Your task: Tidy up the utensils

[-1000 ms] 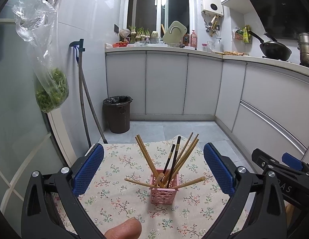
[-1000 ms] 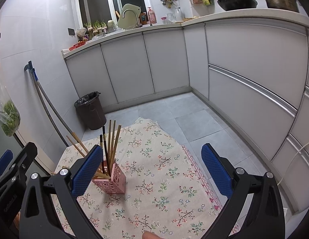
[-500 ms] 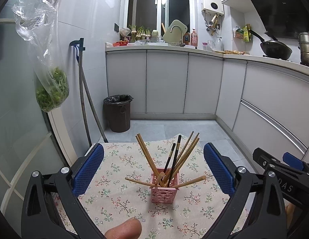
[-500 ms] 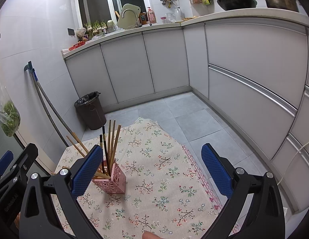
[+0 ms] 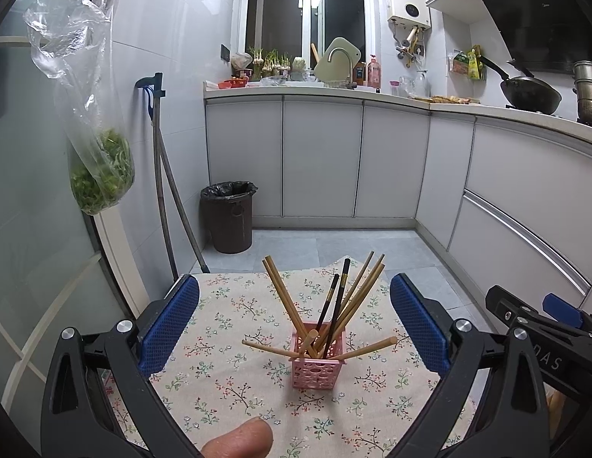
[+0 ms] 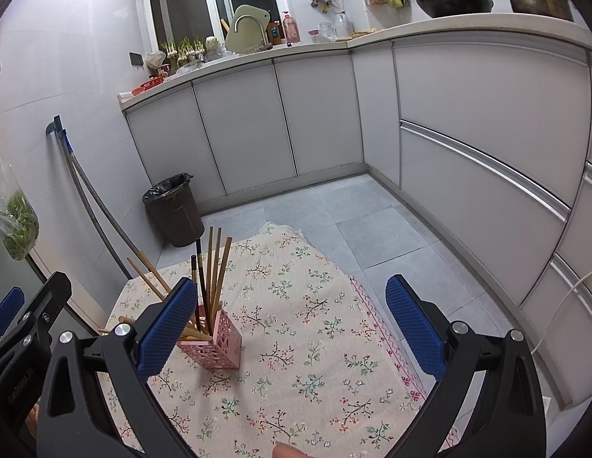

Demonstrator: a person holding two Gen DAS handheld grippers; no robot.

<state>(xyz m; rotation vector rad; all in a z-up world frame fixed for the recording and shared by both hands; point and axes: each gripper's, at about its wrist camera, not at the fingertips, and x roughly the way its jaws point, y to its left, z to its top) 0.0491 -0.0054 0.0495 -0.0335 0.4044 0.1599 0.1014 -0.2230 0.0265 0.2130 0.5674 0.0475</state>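
Right now our left tongs [image 5: 294, 320] hang wide open with nothing between the blue pads, and our right tongs [image 6: 292, 322] are spread just as wide and equally empty. Both hover above the near part of the worktop [image 5: 227, 347], which is covered by a floral cloth.

Straight ahead of the left tongs stands the pink holder [image 5: 316, 360], a small perforated basket, upright, sitting roughly mid-cloth and somewhat toward the right edge as the left camera sees it. From the right camera it sits close to the left pad, toward the left edge. The chopsticks [image 5: 347, 299] are fanned out in it: most lean up and away, two are dark, and two pale ones lie nearly flat across the rim, poking out to either side.

We judge the sorting is nearly done and the step in hand is tidying those two flat sticks. To do it well, we should bring one pair of tongs down on the free end of a flat stick, close gently, and tip it upright into the basket. The holder looks light and top-heavy, so a sideways nudge could topple it; we would steady its wall with the other tongs first.

Beyond the far edge of the worktop we see the tiled floor and a dark bin [image 5: 229, 215].
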